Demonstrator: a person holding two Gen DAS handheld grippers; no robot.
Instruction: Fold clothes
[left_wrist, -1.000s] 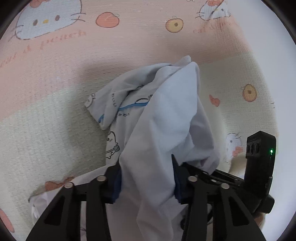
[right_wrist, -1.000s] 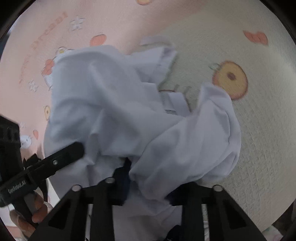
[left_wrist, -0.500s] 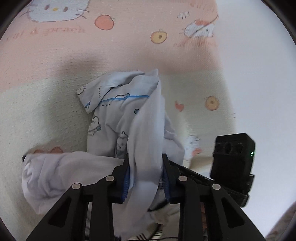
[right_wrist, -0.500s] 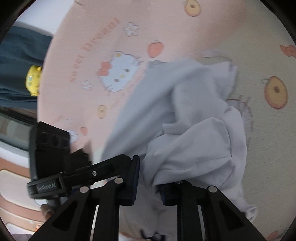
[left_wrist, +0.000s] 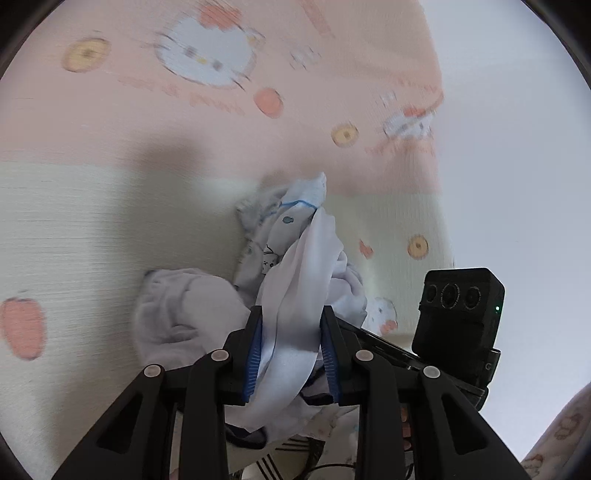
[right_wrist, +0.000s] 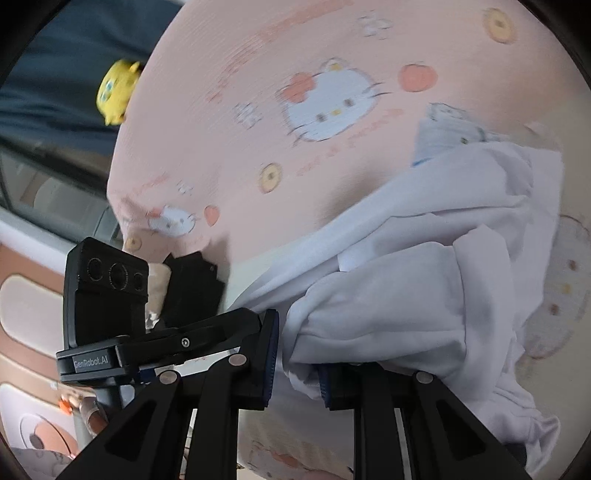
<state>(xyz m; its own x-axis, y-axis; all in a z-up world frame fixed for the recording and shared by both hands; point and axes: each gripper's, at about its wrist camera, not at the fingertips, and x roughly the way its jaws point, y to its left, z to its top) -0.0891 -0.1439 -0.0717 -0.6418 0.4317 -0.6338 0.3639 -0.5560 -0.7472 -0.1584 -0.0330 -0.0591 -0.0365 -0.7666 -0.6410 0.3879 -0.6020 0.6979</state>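
Note:
A pale white-blue garment (left_wrist: 303, 258) with small cartoon prints and a blue trim line hangs crumpled above the cartoon-print sheet (left_wrist: 110, 221). My left gripper (left_wrist: 291, 347) is shut on a bunched fold of it, cloth filling the gap between the blue pads. In the right wrist view the same garment (right_wrist: 424, 280) drapes to the right, and my right gripper (right_wrist: 297, 363) is shut on another bunched edge of it. Each gripper's black camera block shows in the other's view: the right one (left_wrist: 461, 314) and the left one (right_wrist: 107, 291).
The bed sheet is pink at the far side (right_wrist: 295, 166) and cream near me (left_wrist: 74, 258), with cat and peach prints. Beyond the bed's edge lie a dark blue cloth with a yellow toy (right_wrist: 114, 88) and a white wall (left_wrist: 517, 147).
Both grippers have lifted and drawn back with the garment, so it hangs higher and looks smaller over the sheet. The views have swung; more of the pink sheet and room shows.

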